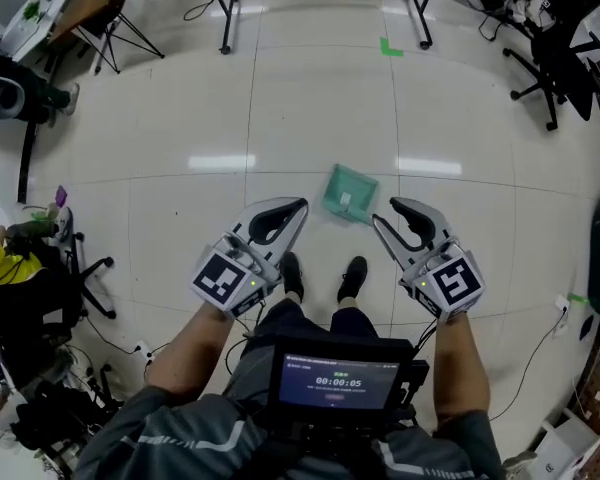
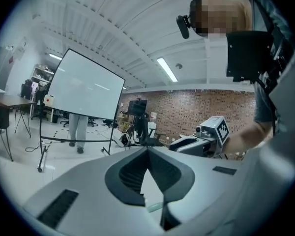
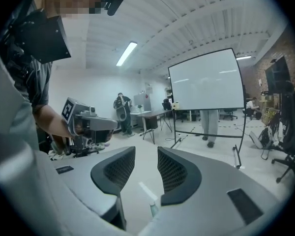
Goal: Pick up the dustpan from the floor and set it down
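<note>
- Dustpan (image 1: 350, 193): green, I see it on the floor (image 1: 280, 118) ahead of the shoes (image 1: 352, 278), between both grippers, untouched.
- Left gripper (image 1: 298, 208): tips pressed together, empty.
- Right gripper (image 1: 383, 209): jaws spread, nothing between.

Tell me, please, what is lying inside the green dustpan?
The dustpan shows only a small pale patch inside, too small to identify. Anything beneath it is hidden.

Green dustpan (image 1: 350, 193) on pale tiled floor (image 1: 280, 118), left tongs (image 1: 300, 208) and right tongs (image 1: 383, 211) either side, shoes (image 1: 352, 278) just below
</note>
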`<state>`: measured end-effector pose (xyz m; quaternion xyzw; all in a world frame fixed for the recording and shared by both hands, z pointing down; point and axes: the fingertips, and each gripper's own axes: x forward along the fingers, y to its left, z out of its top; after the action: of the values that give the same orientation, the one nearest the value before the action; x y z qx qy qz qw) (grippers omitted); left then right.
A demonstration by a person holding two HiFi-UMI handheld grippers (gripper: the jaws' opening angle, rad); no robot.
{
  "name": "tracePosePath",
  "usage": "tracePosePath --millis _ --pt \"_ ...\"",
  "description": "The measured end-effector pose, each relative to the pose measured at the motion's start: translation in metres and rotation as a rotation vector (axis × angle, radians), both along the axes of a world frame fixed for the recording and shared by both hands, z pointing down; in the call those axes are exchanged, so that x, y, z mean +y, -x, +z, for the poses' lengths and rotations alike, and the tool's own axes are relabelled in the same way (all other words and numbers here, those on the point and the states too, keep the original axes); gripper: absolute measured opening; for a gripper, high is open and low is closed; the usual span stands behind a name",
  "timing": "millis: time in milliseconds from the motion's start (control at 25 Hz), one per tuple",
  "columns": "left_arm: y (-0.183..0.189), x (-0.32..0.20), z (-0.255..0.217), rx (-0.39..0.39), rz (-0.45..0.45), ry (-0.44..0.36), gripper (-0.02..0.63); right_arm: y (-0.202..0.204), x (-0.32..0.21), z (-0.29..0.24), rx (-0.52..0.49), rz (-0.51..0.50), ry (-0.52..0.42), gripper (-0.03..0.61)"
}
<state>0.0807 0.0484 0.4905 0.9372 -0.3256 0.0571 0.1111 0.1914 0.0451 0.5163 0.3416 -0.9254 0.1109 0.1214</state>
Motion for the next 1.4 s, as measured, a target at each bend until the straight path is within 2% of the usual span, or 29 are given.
tracePosePath --millis 80,160,400,560,760,1000,1240,1280,1360,1400 --pt "-0.014 -0.001 0.044 -0.065 0.055 0.001 0.021 0.001 -0.003 0.044 0.036 -0.046 0.026 0.164" --pt "-0.026 -0.002 0.086 -0.085 0.095 0.034 0.021 0.006 -0.008 0.085 0.078 -0.092 0.043 0.171" --pt "-0.047 -0.021 0.193 -0.056 0.132 0.13 0.021 0.008 -0.03 0.203 0.138 -0.149 0.116 0.235" --pt "-0.064 -0.03 0.258 -0.043 0.166 0.194 0.021 -0.003 -0.04 0.28 0.177 -0.178 0.179 0.236" --pt "-0.07 -0.044 0.334 -0.082 0.182 0.231 0.021 -0.005 -0.053 0.36 0.25 -0.241 0.187 0.25" --pt "-0.074 -0.043 0.388 -0.083 0.164 0.279 0.021 -0.003 -0.058 0.418 0.262 -0.254 0.22 0.25" --pt "-0.07 -0.041 0.423 -0.083 0.129 0.327 0.021 0.004 -0.059 0.45 0.289 -0.269 0.216 0.25" --pt "-0.069 -0.039 0.426 -0.084 0.129 0.336 0.021 0.005 -0.059 0.452 0.293 -0.268 0.211 0.236" --pt "-0.067 -0.036 0.427 -0.083 0.121 0.342 0.021 0.005 -0.059 0.453 0.298 -0.26 0.199 0.166" --pt "-0.066 -0.036 0.427 -0.077 0.111 0.349 0.021 0.004 -0.06 0.453 0.299 -0.257 0.194 0.166"
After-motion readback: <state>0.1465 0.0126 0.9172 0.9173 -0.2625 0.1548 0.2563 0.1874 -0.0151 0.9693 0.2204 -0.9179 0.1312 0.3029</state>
